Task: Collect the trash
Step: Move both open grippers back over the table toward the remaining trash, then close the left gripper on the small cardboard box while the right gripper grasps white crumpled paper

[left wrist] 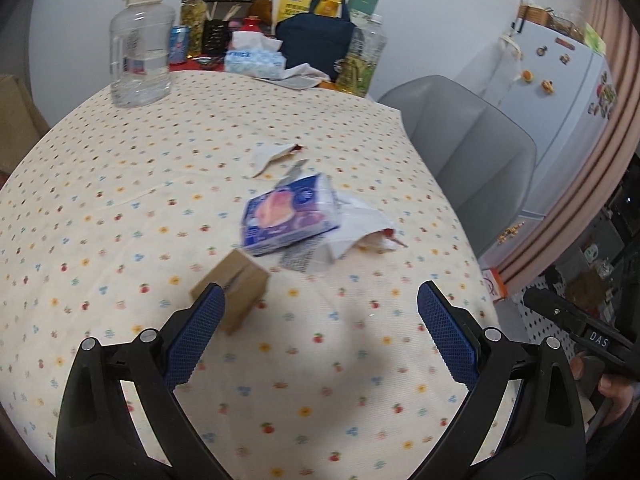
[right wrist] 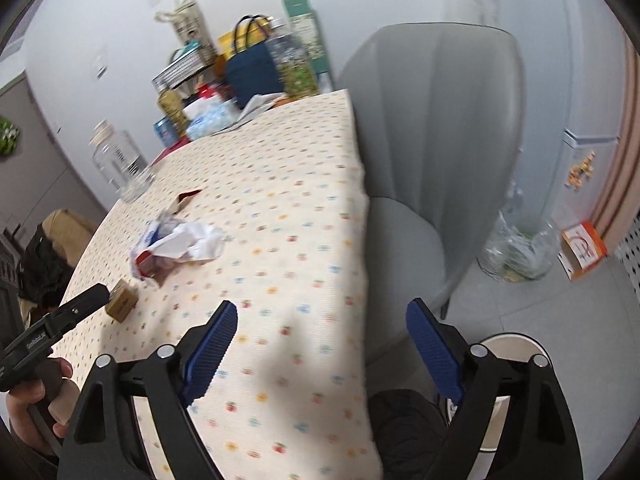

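On the flower-print tablecloth (left wrist: 120,184) lies a blue snack wrapper (left wrist: 286,216) with crumpled white paper (left wrist: 360,232) beside it, and a torn white packet (left wrist: 272,156) farther back. A small brown cardboard box (left wrist: 236,284) stands just ahead of my left gripper (left wrist: 320,312), which is open with nothing between its fingers. In the right wrist view the same wrapper pile (right wrist: 180,244) and box (right wrist: 122,304) lie to the left. My right gripper (right wrist: 320,328) hovers open over the table's right edge, holding nothing. A clear plastic bag of trash (right wrist: 520,252) sits on the floor.
A grey chair (right wrist: 436,120) stands against the table's right side. Along the far edge crowd a clear water jug (left wrist: 140,48), a navy bag (left wrist: 316,40), a tissue pack (left wrist: 252,60) and bottles. A fridge (left wrist: 556,92) is at the right, an orange-white box (right wrist: 584,248) on the floor.
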A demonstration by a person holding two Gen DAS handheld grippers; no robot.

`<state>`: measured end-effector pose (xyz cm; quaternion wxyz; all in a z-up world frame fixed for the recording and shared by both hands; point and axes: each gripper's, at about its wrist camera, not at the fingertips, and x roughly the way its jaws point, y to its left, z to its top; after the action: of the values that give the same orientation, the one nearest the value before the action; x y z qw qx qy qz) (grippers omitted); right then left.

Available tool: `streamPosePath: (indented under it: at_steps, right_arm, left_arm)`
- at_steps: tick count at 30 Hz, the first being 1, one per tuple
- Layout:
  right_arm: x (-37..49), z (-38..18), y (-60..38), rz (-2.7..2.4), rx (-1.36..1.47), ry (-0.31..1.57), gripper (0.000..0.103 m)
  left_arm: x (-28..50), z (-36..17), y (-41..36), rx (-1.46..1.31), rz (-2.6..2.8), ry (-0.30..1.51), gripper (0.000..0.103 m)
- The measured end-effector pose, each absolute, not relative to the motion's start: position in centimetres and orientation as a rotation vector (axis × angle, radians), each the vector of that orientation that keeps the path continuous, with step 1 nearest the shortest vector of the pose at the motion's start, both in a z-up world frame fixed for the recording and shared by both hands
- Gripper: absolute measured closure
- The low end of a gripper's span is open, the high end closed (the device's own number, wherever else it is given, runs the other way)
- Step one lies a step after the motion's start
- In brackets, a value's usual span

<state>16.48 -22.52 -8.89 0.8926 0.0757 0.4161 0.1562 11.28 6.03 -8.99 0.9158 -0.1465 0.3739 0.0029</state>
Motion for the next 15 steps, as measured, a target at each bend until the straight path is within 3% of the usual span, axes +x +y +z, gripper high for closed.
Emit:
streamPosePath:
  at_steps: [10,15]
  right_arm:
    - [16.3,-9.1,-17.4,0.410,0.095,0.887,0.038]
    - [16.7,-9.3,-16.3,0.426,0.083,0.900,0.043]
  left_arm:
    - [10.8,-11.1,9.7,-0.354,0.049,0.796,0.008]
    - [11.6,-12.2,10.2,-0.352,0.060,0.820,0.020]
